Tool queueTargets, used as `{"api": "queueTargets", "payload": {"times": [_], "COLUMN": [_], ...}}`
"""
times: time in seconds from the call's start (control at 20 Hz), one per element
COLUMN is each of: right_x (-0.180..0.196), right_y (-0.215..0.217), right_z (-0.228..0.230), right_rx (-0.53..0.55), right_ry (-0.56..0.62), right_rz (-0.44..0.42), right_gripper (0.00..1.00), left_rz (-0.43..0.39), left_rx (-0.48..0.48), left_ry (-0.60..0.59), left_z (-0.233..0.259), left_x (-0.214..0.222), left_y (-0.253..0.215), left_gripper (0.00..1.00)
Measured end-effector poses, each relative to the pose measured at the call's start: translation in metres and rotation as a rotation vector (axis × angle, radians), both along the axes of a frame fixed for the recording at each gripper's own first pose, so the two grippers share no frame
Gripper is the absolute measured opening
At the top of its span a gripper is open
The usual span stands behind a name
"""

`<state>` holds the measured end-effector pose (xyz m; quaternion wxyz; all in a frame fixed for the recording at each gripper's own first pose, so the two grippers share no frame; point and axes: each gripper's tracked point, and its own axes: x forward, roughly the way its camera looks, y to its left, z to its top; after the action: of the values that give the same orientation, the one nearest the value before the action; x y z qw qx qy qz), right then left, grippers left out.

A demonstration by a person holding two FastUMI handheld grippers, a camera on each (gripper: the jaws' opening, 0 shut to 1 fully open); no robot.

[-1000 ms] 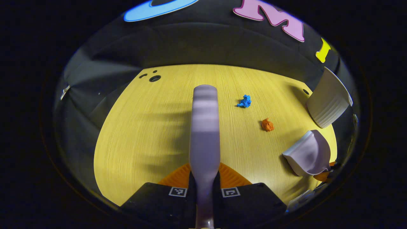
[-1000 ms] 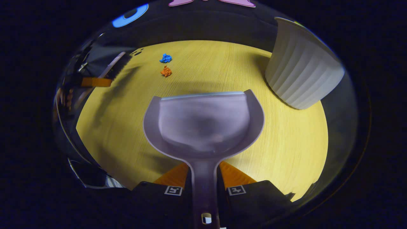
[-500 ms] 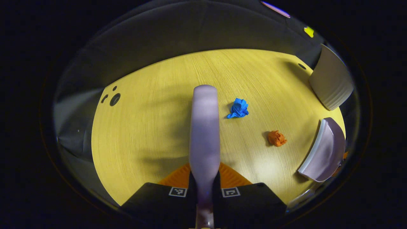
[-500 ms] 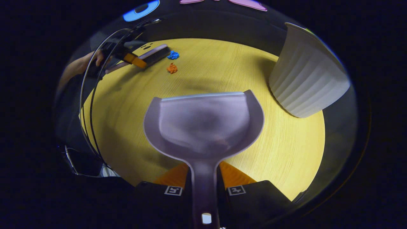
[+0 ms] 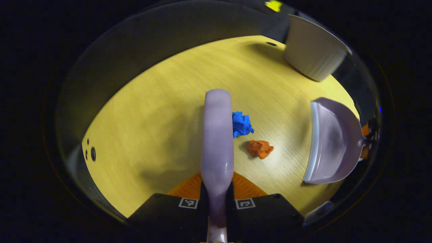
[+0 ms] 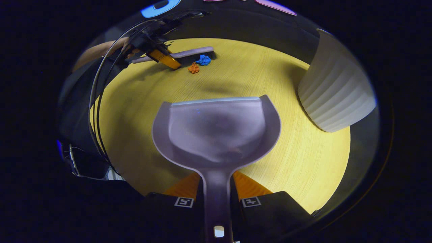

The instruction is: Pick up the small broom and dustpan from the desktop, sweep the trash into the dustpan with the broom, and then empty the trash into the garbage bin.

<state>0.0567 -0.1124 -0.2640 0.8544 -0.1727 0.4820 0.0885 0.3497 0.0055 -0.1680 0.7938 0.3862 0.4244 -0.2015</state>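
My left gripper (image 5: pixel 216 189) is shut on the lilac broom (image 5: pixel 217 135), whose back runs up the middle of the left gripper view. A blue paper wad (image 5: pixel 241 124) touches the broom's right side, and an orange wad (image 5: pixel 259 148) lies just right of it. My right gripper (image 6: pixel 216 190) is shut on the handle of the lilac dustpan (image 6: pixel 216 131), held above the yellow desk (image 6: pixel 263 71) with its mouth facing away. In the left gripper view the dustpan (image 5: pixel 332 145) stands right of the wads. In the right gripper view the broom (image 6: pixel 189 53) lies beside both wads (image 6: pixel 199 64) at the far left.
A white ribbed garbage bin (image 6: pixel 335 98) stands right of the dustpan; in the left gripper view the bin (image 5: pixel 312 54) sits at the far right corner. A person's hand (image 6: pixel 101 50) and cables trail at the left. Small holes (image 5: pixel 91 153) mark the desk's left edge.
The broom swung right and closer to the wads until it touches the blue one. The dustpan shifted slightly left, toward the wads, so the bin sits farther right in the right gripper view.
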Motion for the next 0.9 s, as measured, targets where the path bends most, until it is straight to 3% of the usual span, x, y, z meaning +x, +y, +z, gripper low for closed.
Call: {"api": "queueTargets", "payload": {"times": [0.05,0.3,0.55,0.65,0.75,0.9], "right_x": [0.0,0.0,0.0,0.0,0.001,0.001], "right_y": [-0.001,-0.001,-0.006,-0.007,-0.006,-0.006], "right_z": [0.0,0.002,0.003,0.003,0.003,0.003], "right_rx": [-0.001,-0.001,-0.026,-0.028,-0.023,-0.009], "right_ry": [0.001,-0.004,-0.008,-0.006,-0.009,-0.013], "right_rz": [0.004,0.022,0.032,0.027,0.024,0.018], "right_gripper": [0.4,0.36,0.37,0.4,0.37,0.37], "left_rz": [-0.027,-0.126,-0.194,-0.173,-0.124,-0.099], "left_rx": [0.0,-0.025,-0.043,-0.099,-0.183,-0.189], "left_ry": [0.018,0.146,0.318,0.351,0.462,0.374], "left_z": [0.0,-0.03,-0.064,-0.069,-0.079,-0.08], "left_x": [-0.005,-0.051,-0.125,-0.142,-0.176,-0.181], "left_y": [-0.009,-0.059,-0.106,-0.122,-0.135,-0.129], "left_gripper": [0.26,0.24,0.26,0.24,0.23,0.26]}}
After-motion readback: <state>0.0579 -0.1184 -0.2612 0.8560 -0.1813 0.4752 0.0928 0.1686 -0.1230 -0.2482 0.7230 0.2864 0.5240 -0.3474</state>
